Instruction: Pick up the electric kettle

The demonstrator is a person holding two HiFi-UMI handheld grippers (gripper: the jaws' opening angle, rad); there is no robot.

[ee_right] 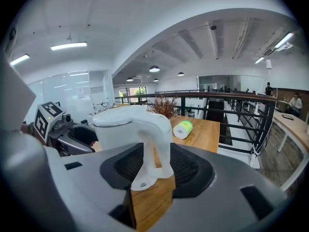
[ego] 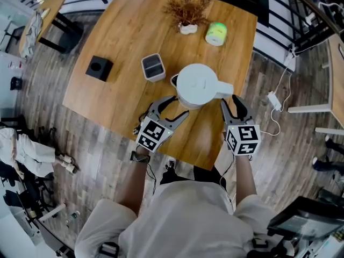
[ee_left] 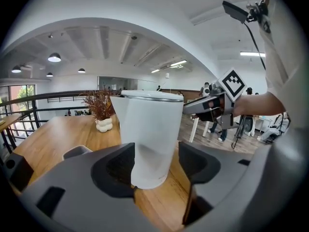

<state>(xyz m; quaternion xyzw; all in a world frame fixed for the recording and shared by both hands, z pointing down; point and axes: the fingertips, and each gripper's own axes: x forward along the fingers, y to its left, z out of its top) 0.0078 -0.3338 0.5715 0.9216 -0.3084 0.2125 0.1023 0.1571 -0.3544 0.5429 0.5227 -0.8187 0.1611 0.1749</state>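
We have the kettle upright on the surface, close to its near edge and right of that edge's middle, handle pointing to the right edge.

Both our forearms reach forward from the body over the near edge. The grippers tilt down at the surface, marker cubes facing up.

Left gripper sits at the kettle's near-left side, angled in toward it. Its fingers are released and spread apart. The lower kettle body shows between them in the left gripper view; we see no pad pressing on it.

Right gripper sits at the kettle's near-right side, lined up on the handle. Its fingers are released too and stand wide. The handle is between the pads with a gap on each side, so no grip.

The kettle base is flat on the wood in both gripper views.

Further back on the surface: black box toward the left edge, grey tub just left of the kettle, plant and green roll near the far edge.
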